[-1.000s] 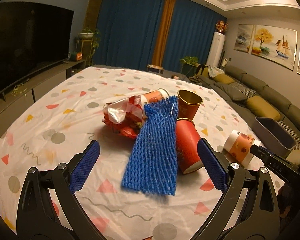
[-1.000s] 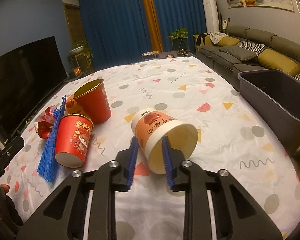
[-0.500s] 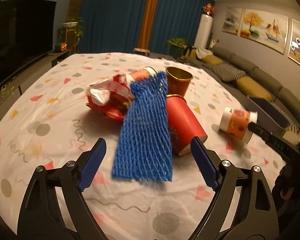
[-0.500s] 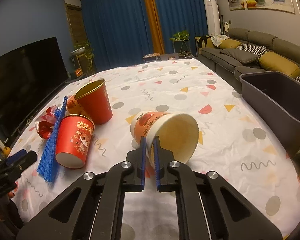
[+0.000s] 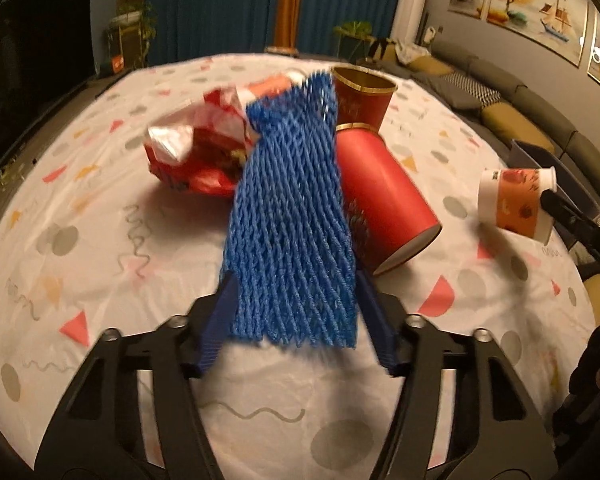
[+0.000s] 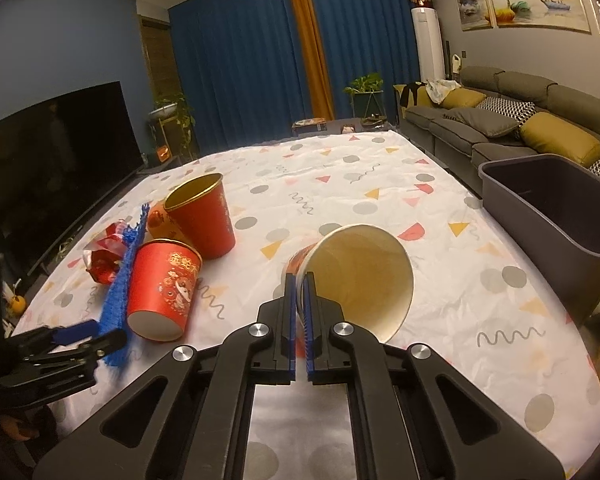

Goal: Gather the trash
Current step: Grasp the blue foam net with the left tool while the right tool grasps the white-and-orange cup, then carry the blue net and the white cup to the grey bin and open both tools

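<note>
My left gripper (image 5: 296,312) has its jaws on both sides of the near end of a blue foam net (image 5: 292,216), which lies across a red paper cup on its side (image 5: 384,196). The jaws are still a net's width apart. Behind lie a crumpled red-and-silver wrapper (image 5: 196,152) and an upright red cup with gold lining (image 5: 362,98). My right gripper (image 6: 299,280) is shut on the rim of an orange-and-white paper cup (image 6: 360,276) and holds it above the table; it also shows in the left wrist view (image 5: 516,200).
A grey bin (image 6: 556,204) stands off the table's right edge, in front of a grey sofa (image 6: 512,120). The table carries a white patterned cloth (image 6: 380,184). A TV (image 6: 48,160) is on the left. My left gripper shows in the right wrist view (image 6: 88,332).
My left gripper moved forward and its jaws narrowed around the blue net's near end. My right gripper shut on the orange-and-white cup's rim and raised it off the table.
</note>
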Available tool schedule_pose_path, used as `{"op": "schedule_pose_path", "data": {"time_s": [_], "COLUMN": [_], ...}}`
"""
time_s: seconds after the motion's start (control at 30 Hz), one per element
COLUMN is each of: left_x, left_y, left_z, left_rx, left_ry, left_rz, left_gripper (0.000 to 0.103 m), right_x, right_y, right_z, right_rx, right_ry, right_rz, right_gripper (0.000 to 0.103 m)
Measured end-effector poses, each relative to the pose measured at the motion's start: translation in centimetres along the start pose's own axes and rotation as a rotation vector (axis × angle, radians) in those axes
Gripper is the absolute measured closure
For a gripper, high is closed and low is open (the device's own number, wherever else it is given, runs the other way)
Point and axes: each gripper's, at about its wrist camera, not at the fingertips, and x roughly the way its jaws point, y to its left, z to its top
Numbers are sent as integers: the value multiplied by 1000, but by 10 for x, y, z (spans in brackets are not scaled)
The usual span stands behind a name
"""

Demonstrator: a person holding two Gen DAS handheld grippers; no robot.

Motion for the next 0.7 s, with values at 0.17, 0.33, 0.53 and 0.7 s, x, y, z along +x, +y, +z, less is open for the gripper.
{"op": "schedule_pose_path", "data": {"time_s": [0.17, 0.33, 0.53, 0.7], "left_x": [0, 0, -16, -47], "left_y": [7, 14, 14, 9], "left_z": [1, 2, 0, 5], "left_rx": [-22, -45, -55, -50], "left_ry": [-2, -5, -63, -149], "left_rz": [11, -23, -64, -104], "left_gripper": [73, 97, 99, 99], "right_x": [-6, -14, -21, -29], "right_y": [4, 7, 9, 9], "right_z": [1, 1, 0, 3], "right_rx": [-7, -15, -27, -26], "right_ry": [-14, -26, -35, -53], "right_rz": [14, 24, 28, 29], "right_gripper": [99, 99, 99, 99]}}
